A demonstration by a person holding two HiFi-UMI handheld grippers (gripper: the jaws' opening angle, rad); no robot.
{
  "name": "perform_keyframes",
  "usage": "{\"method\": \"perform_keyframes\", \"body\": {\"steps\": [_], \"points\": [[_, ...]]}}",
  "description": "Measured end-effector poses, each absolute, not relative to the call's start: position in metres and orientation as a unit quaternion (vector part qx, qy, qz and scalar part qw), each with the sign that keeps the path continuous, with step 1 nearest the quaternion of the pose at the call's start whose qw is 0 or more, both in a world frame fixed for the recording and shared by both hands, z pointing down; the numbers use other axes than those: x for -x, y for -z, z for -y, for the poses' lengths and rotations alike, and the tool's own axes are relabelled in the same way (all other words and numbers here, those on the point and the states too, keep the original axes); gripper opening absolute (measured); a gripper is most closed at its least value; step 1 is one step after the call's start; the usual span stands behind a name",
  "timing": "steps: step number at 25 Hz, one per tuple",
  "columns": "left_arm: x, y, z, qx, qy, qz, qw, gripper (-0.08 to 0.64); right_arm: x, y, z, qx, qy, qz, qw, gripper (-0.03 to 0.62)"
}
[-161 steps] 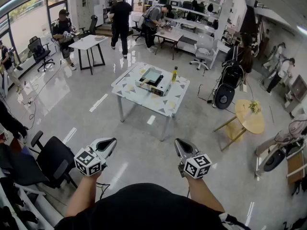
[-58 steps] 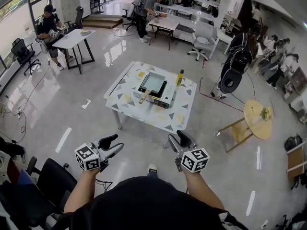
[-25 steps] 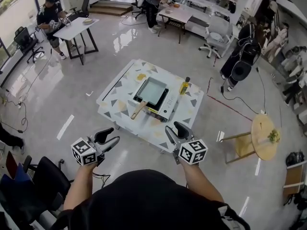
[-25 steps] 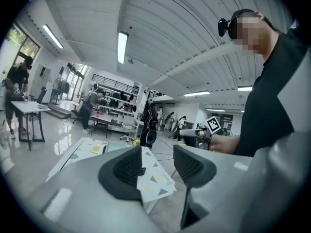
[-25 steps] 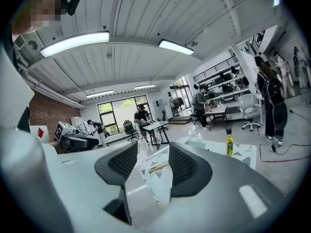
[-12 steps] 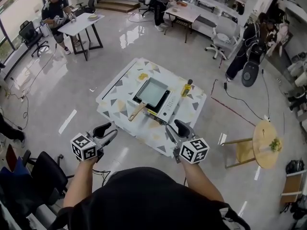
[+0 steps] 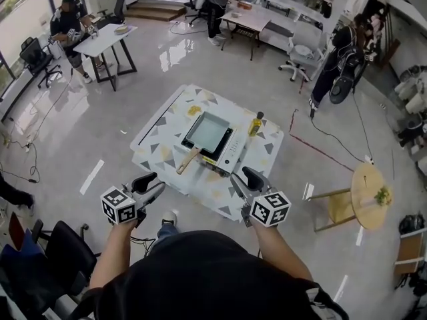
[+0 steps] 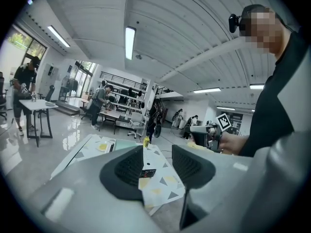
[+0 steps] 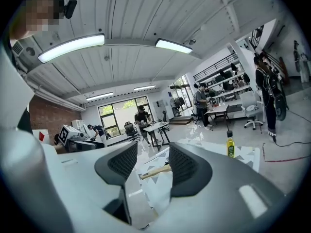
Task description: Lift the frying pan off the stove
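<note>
Seen from overhead, the square frying pan (image 7: pixel 208 131) sits on the portable stove (image 7: pixel 231 153) mid-bench (image 7: pixel 159 157). The left gripper (image 7: pixel 151 184) and right gripper (image 7: pixel 243 179) hang short of it. The left gripper view shows its jaws spread and empty. In the right gripper view the jaws are also spread, and the wooden handle (image 9: pixel 156 171) lies far beyond them. This looks like the approach; next, reach in and clamp the handle.

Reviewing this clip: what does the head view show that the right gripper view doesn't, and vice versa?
Head view only: the body of the rectangular grey frying pan on the white portable stove, and a round yellow side table. Right gripper view only: ceiling strip lights. Both: the pan's wooden handle, the yellow oil bottle, the patterned table, and the right tool, jaws apart.
</note>
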State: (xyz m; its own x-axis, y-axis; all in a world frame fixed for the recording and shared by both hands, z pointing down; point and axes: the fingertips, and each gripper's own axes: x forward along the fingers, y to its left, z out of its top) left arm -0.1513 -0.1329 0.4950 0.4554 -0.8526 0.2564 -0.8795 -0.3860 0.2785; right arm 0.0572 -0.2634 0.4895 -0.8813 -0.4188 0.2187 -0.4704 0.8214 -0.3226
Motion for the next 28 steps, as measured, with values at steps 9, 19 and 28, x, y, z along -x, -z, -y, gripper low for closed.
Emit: {"method": "perform_keyframes", "body": {"steps": [9,19,28], "points": [[0.191,-0.496,0.159,-0.846,-0.047,0.496,0.191,0.176,-0.030,-0.487,0.280,-0.261,-0.195,0.943,0.061,0.232],[0.241,-0.496,0.210,-0.867,-0.050,0.456,0.195,0.178,0.012,-0.482,0.302,-0.298,-0.197,0.932,0.054,0.232],[0.265,-0.501,0.252,-0.890,-0.056,0.402,0.207,0.178,0.037,-0.487,0.317,-0.344,-0.209,0.913,0.058,0.232]]}}
